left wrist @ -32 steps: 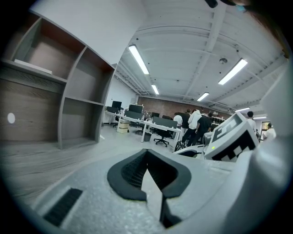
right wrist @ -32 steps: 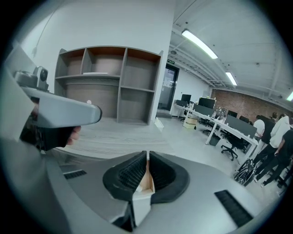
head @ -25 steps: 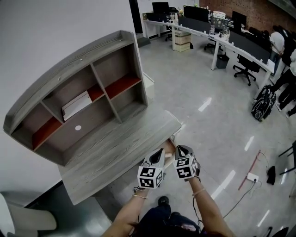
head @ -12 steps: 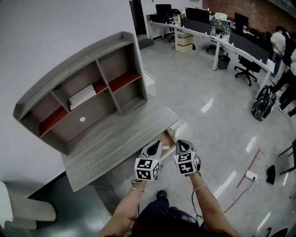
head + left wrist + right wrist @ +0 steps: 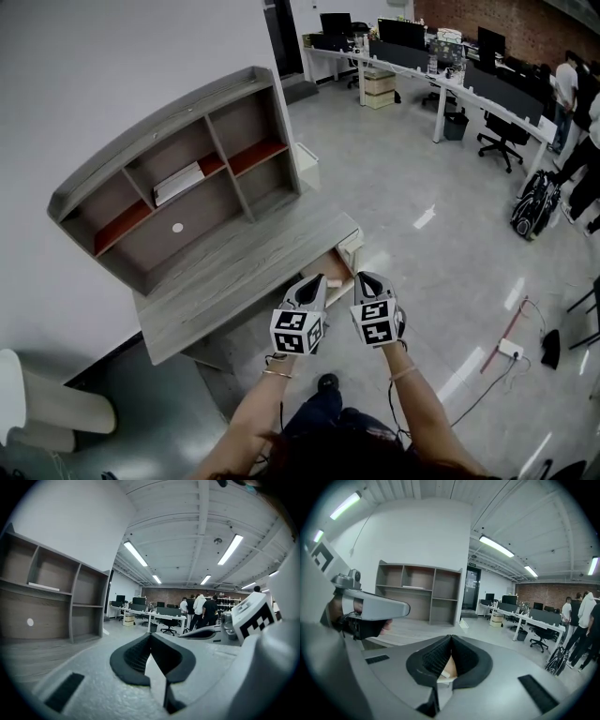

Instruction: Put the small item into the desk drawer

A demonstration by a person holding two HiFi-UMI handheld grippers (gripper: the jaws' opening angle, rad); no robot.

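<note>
Drawer: it stands pulled out at the right end of the surface (image 5: 234,286), and the drawer (image 5: 330,269) shows a tan inside.
Left gripper: the left gripper (image 5: 315,287) hangs just near of the drawer, jaws pressed together, nothing in them.
Right gripper: the right gripper (image 5: 366,281) is beside it, jaws fully together. A tan patch (image 5: 448,666) shows under the tips, probably the drawer's inside.
Small item: no view shows it, neither on the surface nor clearly in the drawer.
Progress: the drawer is open. Whether the item is in cannot be told. Closing is likely left.
</note>
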